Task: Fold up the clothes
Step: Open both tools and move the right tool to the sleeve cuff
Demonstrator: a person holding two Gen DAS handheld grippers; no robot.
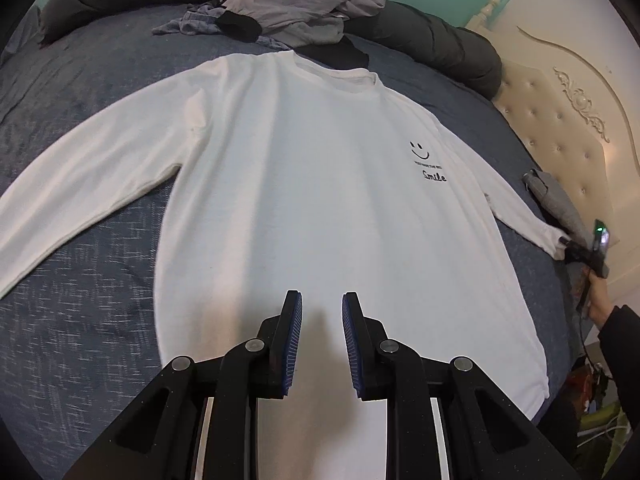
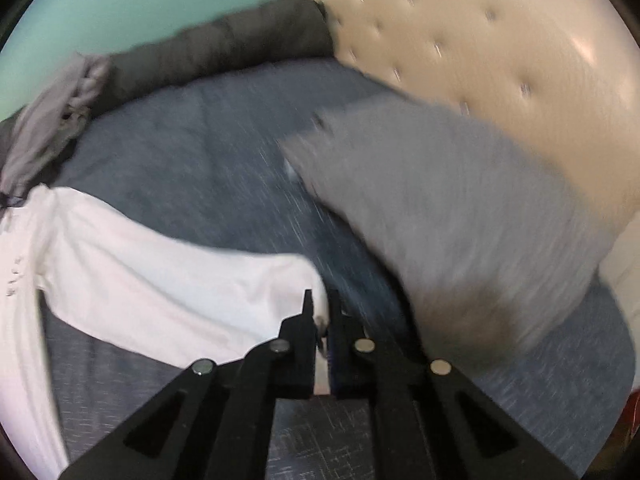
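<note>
A white long-sleeved shirt (image 1: 304, 184) with a small smiley print lies flat, front up, on the blue bed cover (image 1: 80, 320), both sleeves spread out. My left gripper (image 1: 322, 300) hovers over the shirt's lower middle, its blue pads apart with nothing between them. In the right wrist view, my right gripper (image 2: 322, 300) is shut on the cuff end of the shirt's white sleeve (image 2: 180, 280). The left wrist view shows that same gripper (image 1: 568, 245) at the sleeve's tip on the far right, held by a person's hand (image 1: 600, 304).
A pile of grey and dark clothes (image 1: 288, 8) and a dark rolled duvet (image 1: 436, 44) lie at the far side of the bed. A grey folded item (image 2: 460, 220) rests against the cream tufted headboard (image 1: 560, 120), just right of the held cuff.
</note>
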